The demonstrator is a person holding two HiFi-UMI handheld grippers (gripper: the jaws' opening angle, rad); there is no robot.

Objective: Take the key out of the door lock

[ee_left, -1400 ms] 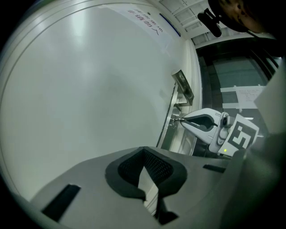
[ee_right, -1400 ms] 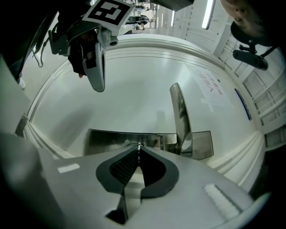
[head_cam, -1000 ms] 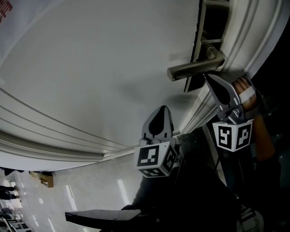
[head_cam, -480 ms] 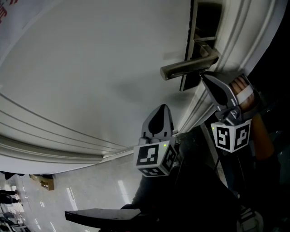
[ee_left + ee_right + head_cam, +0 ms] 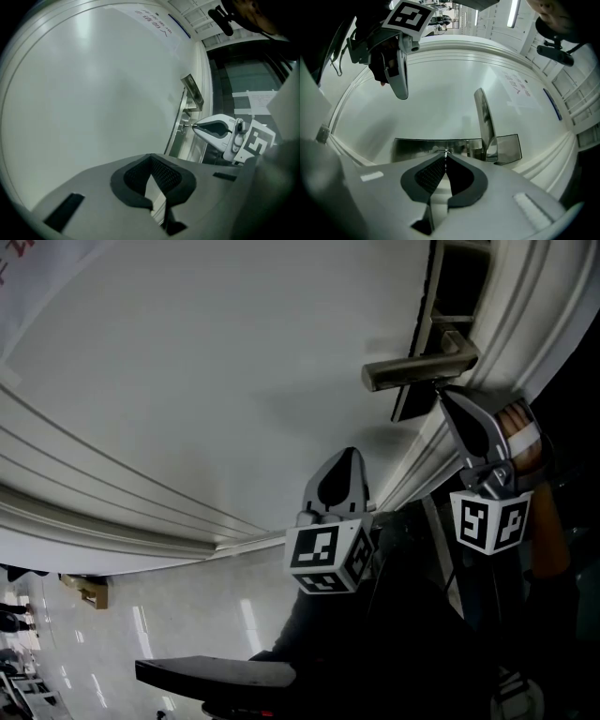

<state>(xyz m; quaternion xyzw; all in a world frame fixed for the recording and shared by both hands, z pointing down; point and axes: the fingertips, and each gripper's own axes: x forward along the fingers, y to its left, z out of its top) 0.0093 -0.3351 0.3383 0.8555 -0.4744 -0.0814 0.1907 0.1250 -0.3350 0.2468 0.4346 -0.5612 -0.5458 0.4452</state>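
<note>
Since a second ago, the right gripper [image 5: 445,157] stays clamped on the key [image 5: 446,152] at the lock plate [image 5: 412,149], frame centre. The left gripper [image 5: 151,159] idles closed and empty. Extraction appears pending.

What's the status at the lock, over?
Right gripper shut on key at lock plate, under handle. Left gripper shut, empty, off the lock. Nothing in the way.
</note>
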